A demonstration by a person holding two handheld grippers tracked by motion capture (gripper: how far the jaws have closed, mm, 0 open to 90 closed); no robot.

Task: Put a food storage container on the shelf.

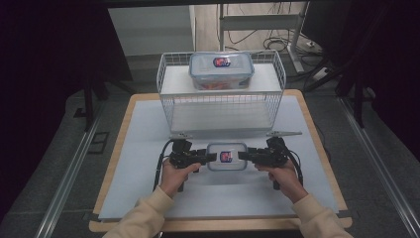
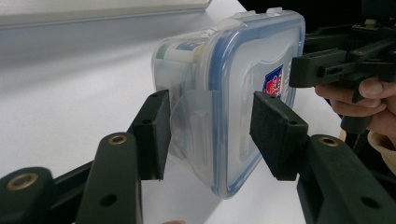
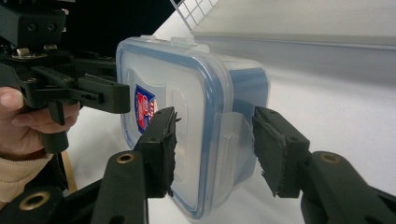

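- The left gripper (image 1: 210, 157) is coming in from the left of the surface (image 1: 138, 148), held in the person's left hand (image 1: 174, 174). Its jaws are straddling the near end of the small container (image 1: 227, 156), one on the lid face and one on the base side, over the clip flap (image 2: 196, 122). In the left gripper view they are lying close against the plastic; a firm clench cannot be told for certain, though they appear to be grasping that end.
- The small container, a clear lidded box with a blue seal and a red-and-blue label (image 2: 273, 82), is sitting at the middle of the surface, between the two grippers and in front of the wire basket (image 1: 171, 99). It is looking rigid, smooth and likely slippery, light to moderate given some contents inside, and not fragile. The short ends at the lid rim are probably offering the surest hold.
- The right gripper (image 1: 243, 155), in the right hand (image 1: 285, 174), is mirroring this at the opposite end, its jaws spanning lid and base over the other flap (image 3: 233, 135) and seemingly gripping it.
- A larger, similar container (image 1: 221, 70) is resting on top of the wire basket, well apart.
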